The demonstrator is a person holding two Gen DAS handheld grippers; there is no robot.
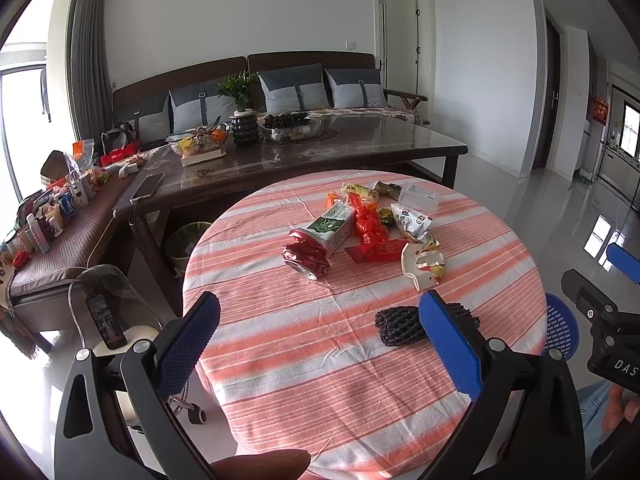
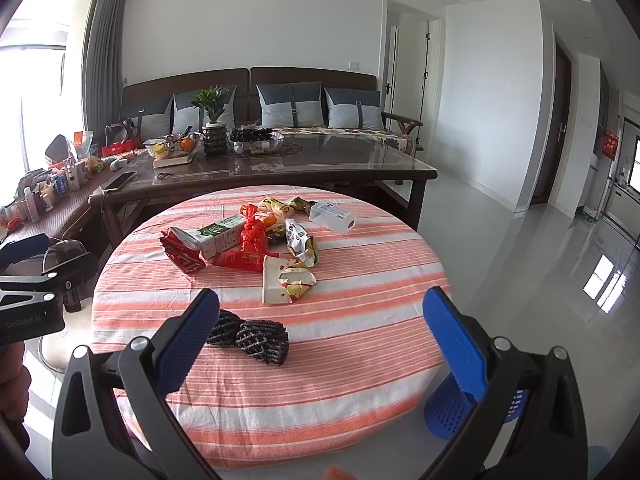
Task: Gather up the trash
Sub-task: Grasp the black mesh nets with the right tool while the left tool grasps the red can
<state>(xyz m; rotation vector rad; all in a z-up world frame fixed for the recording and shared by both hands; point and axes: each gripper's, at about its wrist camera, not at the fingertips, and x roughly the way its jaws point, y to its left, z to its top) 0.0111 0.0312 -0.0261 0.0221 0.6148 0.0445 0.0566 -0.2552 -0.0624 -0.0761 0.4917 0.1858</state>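
Round bench (image 1: 280,360) under a cloth of orange and white stripes. Both hand-held grippers hang above its near edge, jaws spread wide, nothing between the blue pads.

Left hand-held gripper (image 1: 320,344): released, aimed across the bench toward the trash heap at 12 o'clock. In the left wrist view its right pad overlaps the black mesh netting (image 1: 400,326), but I cannot tell whether they touch.

Right hand-held gripper (image 2: 320,340): released likewise. In its own view the same black mesh netting (image 2: 256,338) lies on the cloth just beside the left pad, at about 10 o'clock from the gap between the pads; contact unclear.

Trash heap, near the bench centre and well apart from the netting:
- crushed red can (image 1: 306,256), on its side, at the heap's 7 o'clock edge
- green-and-white milk carton (image 1: 332,228), lying flat, touching the can
- red crinkled wrapper (image 1: 370,224), just right of the carton
- flat red packet (image 1: 376,250), at 6 o'clock of the wrapper
- white torn carton piece (image 1: 416,266), with a crumpled foil wrapper on it
- clear plastic box (image 1: 418,196), at the far 1 o'clock edge

Blue perforated basket (image 2: 452,408) stands on the floor at 4 o'clock of the bench, partly hidden behind the right pad.
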